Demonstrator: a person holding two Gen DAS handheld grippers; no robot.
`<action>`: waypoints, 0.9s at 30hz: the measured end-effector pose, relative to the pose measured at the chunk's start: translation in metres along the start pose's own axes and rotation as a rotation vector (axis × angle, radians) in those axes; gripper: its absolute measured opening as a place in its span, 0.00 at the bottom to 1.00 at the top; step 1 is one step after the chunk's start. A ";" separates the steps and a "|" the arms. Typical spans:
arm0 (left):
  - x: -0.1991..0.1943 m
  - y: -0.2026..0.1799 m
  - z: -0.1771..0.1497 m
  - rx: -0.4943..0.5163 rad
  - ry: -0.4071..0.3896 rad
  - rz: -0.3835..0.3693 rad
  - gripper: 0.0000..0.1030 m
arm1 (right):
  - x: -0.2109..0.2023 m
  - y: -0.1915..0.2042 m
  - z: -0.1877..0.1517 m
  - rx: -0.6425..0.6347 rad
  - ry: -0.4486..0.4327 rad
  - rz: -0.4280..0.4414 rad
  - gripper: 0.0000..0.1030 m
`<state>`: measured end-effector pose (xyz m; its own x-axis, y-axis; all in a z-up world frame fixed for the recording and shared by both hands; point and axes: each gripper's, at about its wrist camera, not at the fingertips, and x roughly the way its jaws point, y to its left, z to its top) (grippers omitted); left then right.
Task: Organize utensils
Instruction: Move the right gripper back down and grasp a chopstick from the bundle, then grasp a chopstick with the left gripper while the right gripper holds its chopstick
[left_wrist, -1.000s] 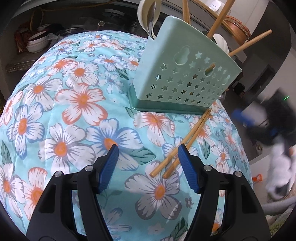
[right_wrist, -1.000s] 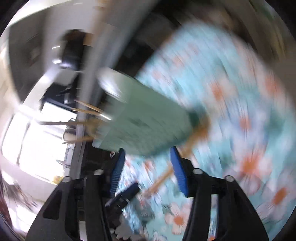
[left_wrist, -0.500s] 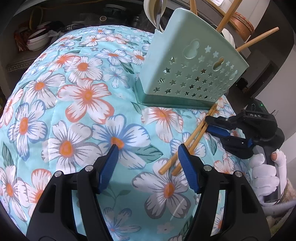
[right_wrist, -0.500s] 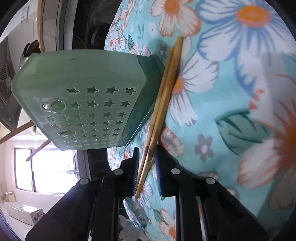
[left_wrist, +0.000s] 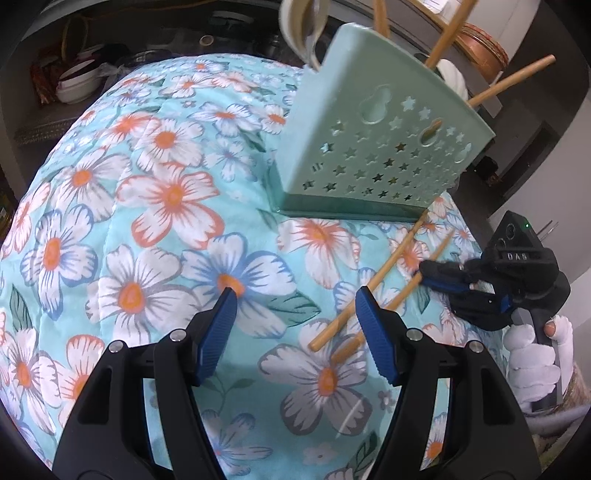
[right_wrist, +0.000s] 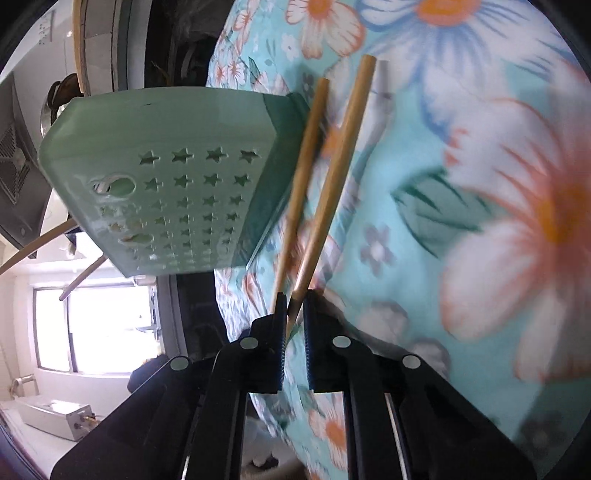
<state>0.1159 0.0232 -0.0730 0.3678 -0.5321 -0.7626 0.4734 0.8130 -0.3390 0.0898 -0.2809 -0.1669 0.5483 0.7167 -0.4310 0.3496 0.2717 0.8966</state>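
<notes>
The left gripper (left_wrist: 293, 314), jaws spread and empty, hovers in front of the mint-green star-perforated plastic utensil holder (left_wrist: 373, 147). Right of it, the right gripper (right_wrist: 294, 317) closes on a wooden chopstick (right_wrist: 325, 206) slanting from the holder's base across the floral cloth (left_wrist: 147, 192); its twin (right_wrist: 301, 184) lies just beside.

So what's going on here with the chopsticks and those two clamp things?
A person is tidying utensils on a floral cloth. The right gripper is closing on the thin end of one loose chopstick; a second chopstick lies beside it on the cloth. The left gripper hangs open over the cloth, holding nothing. The green holder stands just behind, already holding chopsticks and spoons.
</notes>
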 end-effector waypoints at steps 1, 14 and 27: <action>0.000 -0.002 0.001 0.007 -0.002 -0.005 0.61 | -0.004 -0.004 -0.003 0.003 0.015 0.000 0.09; 0.023 -0.078 0.001 0.392 0.011 0.104 0.48 | -0.064 -0.025 -0.027 -0.016 0.018 -0.109 0.09; 0.045 -0.113 -0.021 0.663 0.038 0.211 0.10 | -0.078 -0.045 -0.023 0.009 -0.001 -0.068 0.09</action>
<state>0.0624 -0.0880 -0.0805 0.4832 -0.3600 -0.7980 0.7881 0.5759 0.2174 0.0140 -0.3345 -0.1716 0.5237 0.6961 -0.4911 0.3929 0.3141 0.8643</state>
